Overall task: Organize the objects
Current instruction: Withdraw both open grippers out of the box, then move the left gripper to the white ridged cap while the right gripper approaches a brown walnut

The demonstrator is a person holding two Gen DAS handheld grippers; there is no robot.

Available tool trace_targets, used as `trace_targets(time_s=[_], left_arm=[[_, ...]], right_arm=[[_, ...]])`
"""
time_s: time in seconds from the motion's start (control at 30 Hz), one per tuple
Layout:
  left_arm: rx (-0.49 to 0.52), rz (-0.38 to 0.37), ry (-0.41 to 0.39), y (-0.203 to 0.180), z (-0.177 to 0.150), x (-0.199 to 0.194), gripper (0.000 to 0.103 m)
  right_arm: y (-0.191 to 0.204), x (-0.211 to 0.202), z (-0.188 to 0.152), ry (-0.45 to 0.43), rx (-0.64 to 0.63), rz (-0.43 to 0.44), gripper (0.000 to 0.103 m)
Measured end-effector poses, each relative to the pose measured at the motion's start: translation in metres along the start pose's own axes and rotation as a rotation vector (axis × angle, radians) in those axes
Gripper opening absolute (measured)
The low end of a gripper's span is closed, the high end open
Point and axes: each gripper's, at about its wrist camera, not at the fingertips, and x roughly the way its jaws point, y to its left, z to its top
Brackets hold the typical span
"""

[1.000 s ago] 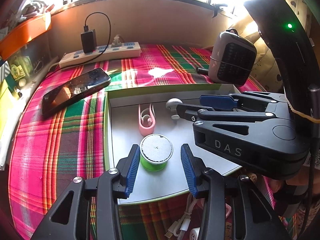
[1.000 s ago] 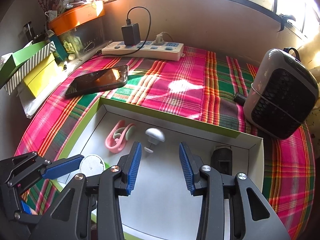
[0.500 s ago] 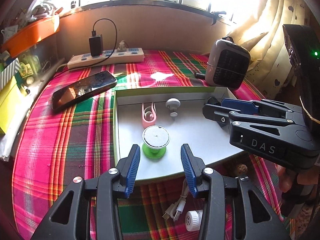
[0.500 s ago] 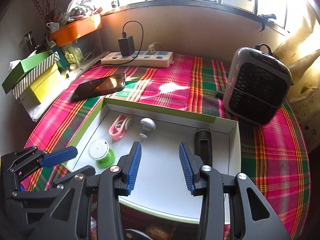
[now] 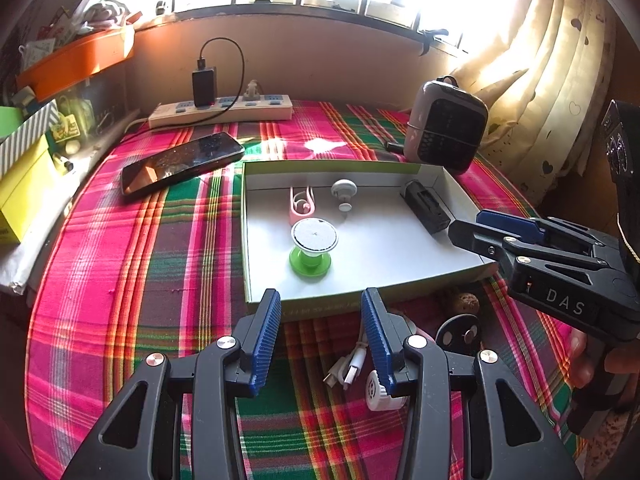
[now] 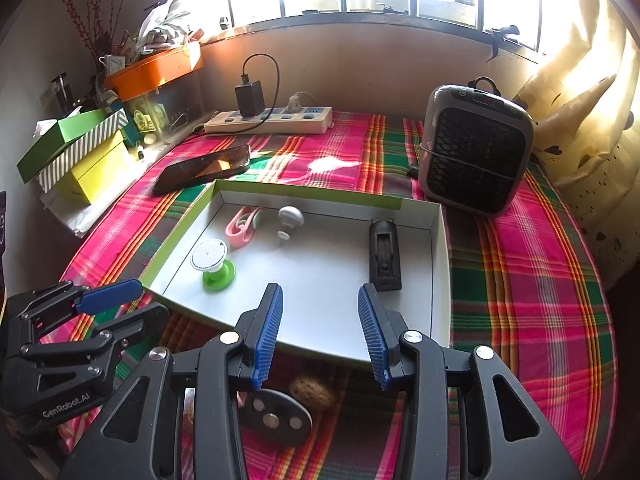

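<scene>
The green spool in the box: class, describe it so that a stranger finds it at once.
Find the shallow green-edged box on the plaid cloth. The spool stands upright near its left wall, in front of a pink clip. Only it has a bright green base and a round white top.

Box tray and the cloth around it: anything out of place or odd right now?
Nothing spilled or damaged. Several small things lie outside the box tray, on the cloth by its near edge: a white cable, a white round plug, a black oval plate and a brown nut-like ball. Both grippers are empty.
</scene>
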Motion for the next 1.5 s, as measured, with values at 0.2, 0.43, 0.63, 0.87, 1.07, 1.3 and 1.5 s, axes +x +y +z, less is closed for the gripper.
trace_targets(time_s=[0.2, 0.43, 0.63, 0.87, 1.07, 1.3, 1.5], left_arm=[[-0.002, -0.016, 0.007, -0.001, -0.013, -0.007, 0.041], [-0.009, -0.030, 0.023, 0.000, -0.029, -0.012, 0.041], [-0.026, -0.041, 0.035, 0.004, -0.038, -0.014, 0.041], [-0.028, -0.035, 0.043, 0.006, -0.044, -0.017, 0.041], [-0.042, -0.027, 0.051, 0.012, -0.050, -0.017, 0.041], [-0.045, -0.038, 0.053, 0.014, -0.051, -0.017, 0.041], [-0.051, -0.062, 0.060, 0.013, -0.051, -0.017, 0.041]], right_arm=[[0.004, -0.011, -0.018, -0.008, 0.007, 0.012, 0.041], [0.014, -0.024, -0.041, -0.012, -0.017, 0.050, 0.041], [0.028, -0.025, -0.057, 0.009, -0.065, 0.099, 0.041], [0.039, -0.019, -0.065, 0.028, -0.076, 0.152, 0.041], [0.045, -0.012, -0.069, 0.054, -0.085, 0.171, 0.041], [0.048, -0.003, -0.070, 0.075, -0.088, 0.175, 0.041], [0.050, 0.001, -0.072, 0.077, -0.099, 0.173, 0.041]])
